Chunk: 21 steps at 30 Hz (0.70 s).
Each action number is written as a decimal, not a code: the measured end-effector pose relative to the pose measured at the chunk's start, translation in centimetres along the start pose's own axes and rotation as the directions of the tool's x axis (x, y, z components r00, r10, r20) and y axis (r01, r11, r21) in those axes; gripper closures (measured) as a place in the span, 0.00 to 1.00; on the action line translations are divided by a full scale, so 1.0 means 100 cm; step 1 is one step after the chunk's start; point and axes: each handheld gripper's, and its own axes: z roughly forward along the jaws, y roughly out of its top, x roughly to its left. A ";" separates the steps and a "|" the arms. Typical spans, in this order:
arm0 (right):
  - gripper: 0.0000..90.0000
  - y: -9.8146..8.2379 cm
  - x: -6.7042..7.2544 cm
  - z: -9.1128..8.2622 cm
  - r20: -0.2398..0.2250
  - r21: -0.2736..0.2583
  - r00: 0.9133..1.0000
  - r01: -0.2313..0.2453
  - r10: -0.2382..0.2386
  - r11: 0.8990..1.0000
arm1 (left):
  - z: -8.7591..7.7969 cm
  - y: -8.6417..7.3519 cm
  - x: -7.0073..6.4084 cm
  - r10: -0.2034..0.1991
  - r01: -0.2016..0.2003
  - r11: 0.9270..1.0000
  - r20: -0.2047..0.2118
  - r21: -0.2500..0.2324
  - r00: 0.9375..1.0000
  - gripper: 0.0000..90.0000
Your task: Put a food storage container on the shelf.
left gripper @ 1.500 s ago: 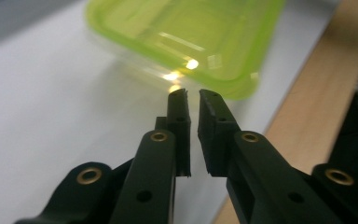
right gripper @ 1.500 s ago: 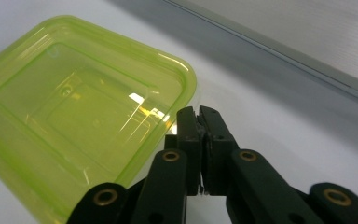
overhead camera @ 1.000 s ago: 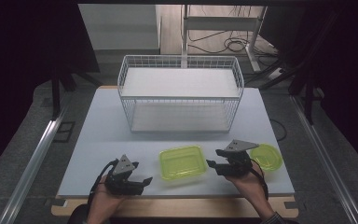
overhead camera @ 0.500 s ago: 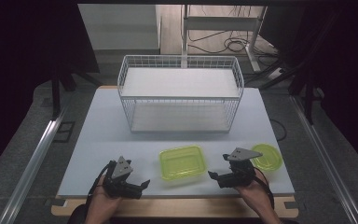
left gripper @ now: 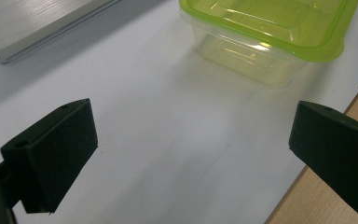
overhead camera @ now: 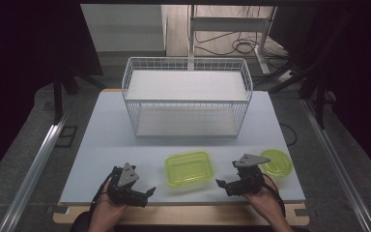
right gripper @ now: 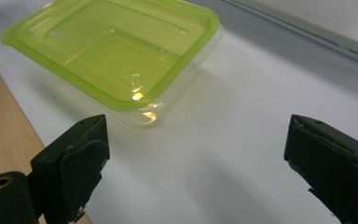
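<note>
Green-lidded container (overhead camera: 189, 167) sits near the front edge of the white table (overhead camera: 101, 130), between the two grippers and touching neither. Left gripper (overhead camera: 145, 193) rests low at the front left, jaws spread wide with nothing between them. Right gripper (overhead camera: 222, 184), jaws likewise wide apart, points at the container. A round green lid (overhead camera: 276, 162) lies just behind the right gripper. A white wire basket (overhead camera: 187, 96) stands farther back.

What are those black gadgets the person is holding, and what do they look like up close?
Two handheld grippers. The left gripper and the right gripper are black, each topped by a grey three-cornered plate. Up close, each has two blocky matte-black jaws with small screw holes. Black cables or straps run along the wrists.
</note>
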 end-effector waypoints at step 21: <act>0.53 0.030 -0.024 0.019 -0.177 0.050 0.949 -0.258 0.262 0.965 | 0.004 0.000 -0.002 0.040 -0.040 0.999 -0.012 0.024 0.999 0.01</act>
